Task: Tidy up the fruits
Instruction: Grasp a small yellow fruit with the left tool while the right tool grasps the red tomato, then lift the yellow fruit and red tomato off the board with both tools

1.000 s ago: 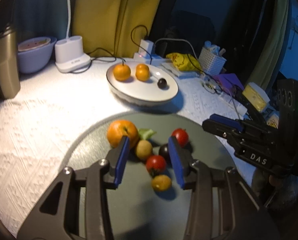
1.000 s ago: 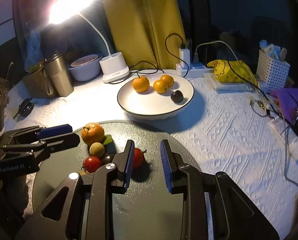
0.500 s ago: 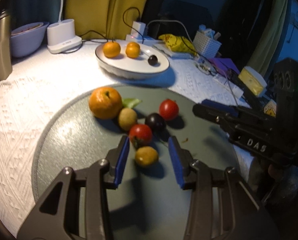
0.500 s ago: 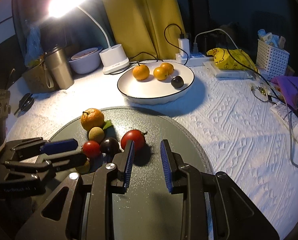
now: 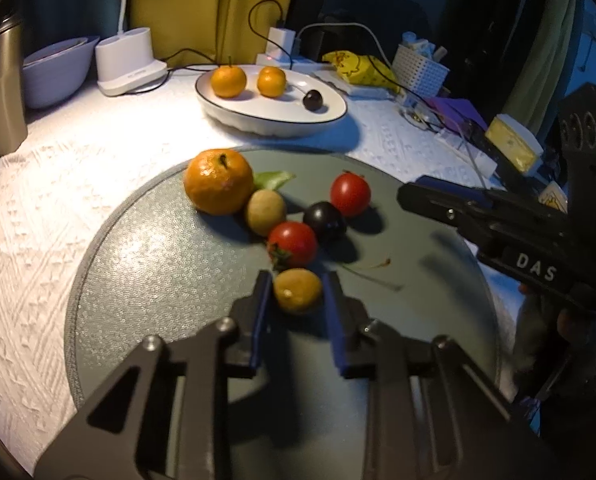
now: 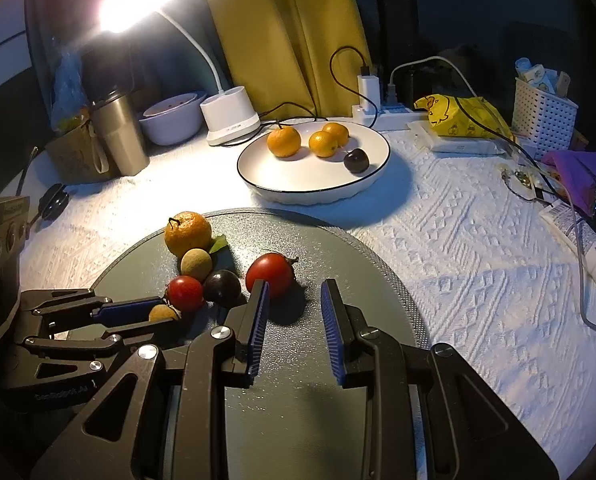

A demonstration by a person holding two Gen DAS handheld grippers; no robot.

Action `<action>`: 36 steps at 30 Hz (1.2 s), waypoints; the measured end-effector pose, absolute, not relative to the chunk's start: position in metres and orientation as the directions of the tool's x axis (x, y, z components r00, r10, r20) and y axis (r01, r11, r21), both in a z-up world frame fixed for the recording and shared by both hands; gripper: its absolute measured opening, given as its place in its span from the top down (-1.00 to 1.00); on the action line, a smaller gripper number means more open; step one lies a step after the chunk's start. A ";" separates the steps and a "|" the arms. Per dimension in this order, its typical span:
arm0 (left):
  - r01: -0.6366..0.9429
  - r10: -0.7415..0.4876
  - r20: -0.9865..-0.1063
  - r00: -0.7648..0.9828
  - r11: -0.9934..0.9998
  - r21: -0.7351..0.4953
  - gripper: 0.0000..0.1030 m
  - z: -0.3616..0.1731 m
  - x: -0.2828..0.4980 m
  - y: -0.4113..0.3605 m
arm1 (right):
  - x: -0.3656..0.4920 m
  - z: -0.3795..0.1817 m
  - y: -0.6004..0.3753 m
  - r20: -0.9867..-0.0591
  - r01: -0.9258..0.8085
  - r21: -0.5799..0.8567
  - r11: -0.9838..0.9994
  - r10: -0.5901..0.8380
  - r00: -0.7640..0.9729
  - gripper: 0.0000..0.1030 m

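Observation:
A round grey mat [image 5: 157,280] [image 6: 338,420] holds an orange [image 5: 217,187], two small yellow-brown fruits, two red tomatoes [image 5: 350,194] and a dark plum [image 5: 324,221]. My left gripper [image 5: 298,296] is open, its blue jaws on either side of the near yellow-brown fruit [image 5: 297,290], close to it but apart. In the right wrist view the left gripper [image 6: 137,318] flanks that fruit [image 6: 162,313]. My right gripper [image 6: 293,300] is open and empty, just right of the larger tomato [image 6: 269,274]. A white plate [image 6: 298,184] holds oranges and a dark plum [image 6: 356,161].
A lit desk lamp [image 6: 229,116], a steel tumbler [image 6: 119,134] and a bowl [image 6: 173,122] stand at the back left. A power strip with cables [image 6: 382,116], a yellow bag [image 6: 462,118], a white basket [image 6: 544,114] and loose clutter lie to the right.
My left gripper has pulled back from the fruit cluster and narrowed around the near yellow-brown fruit. My right gripper has drifted slightly right, off the larger tomato.

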State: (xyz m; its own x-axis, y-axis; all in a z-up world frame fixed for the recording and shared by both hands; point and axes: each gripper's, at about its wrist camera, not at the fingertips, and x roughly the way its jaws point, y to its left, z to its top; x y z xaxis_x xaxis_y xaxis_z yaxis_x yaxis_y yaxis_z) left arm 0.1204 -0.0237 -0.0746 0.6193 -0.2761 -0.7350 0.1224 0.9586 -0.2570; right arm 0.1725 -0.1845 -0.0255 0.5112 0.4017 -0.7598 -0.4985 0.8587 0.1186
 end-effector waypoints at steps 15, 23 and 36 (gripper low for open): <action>0.079 -0.240 -0.693 0.680 0.963 -0.257 0.48 -0.057 0.121 0.013 | 0.184 -0.043 -0.159 -0.794 -0.513 0.144 0.846 0.408 0.451 0.26; 0.073 -0.238 -0.687 0.687 0.962 -0.261 0.48 -0.058 0.128 0.021 | 0.196 -0.048 -0.154 -0.800 -0.494 0.164 0.854 0.408 0.441 0.26; 0.073 -0.237 -0.670 0.703 0.962 -0.264 0.48 -0.052 0.133 0.029 | 0.208 -0.055 -0.150 -0.813 -0.491 0.210 0.845 0.430 0.392 0.28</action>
State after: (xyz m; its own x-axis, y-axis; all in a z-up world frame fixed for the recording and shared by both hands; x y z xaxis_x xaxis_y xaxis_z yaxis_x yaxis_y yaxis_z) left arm 0.1334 0.0290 -0.0524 0.7031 -0.2374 -0.6703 0.0729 0.9617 -0.2641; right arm 0.2083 -0.1503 -0.0548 0.3922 0.4301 -0.8132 -0.4909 0.8454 0.2103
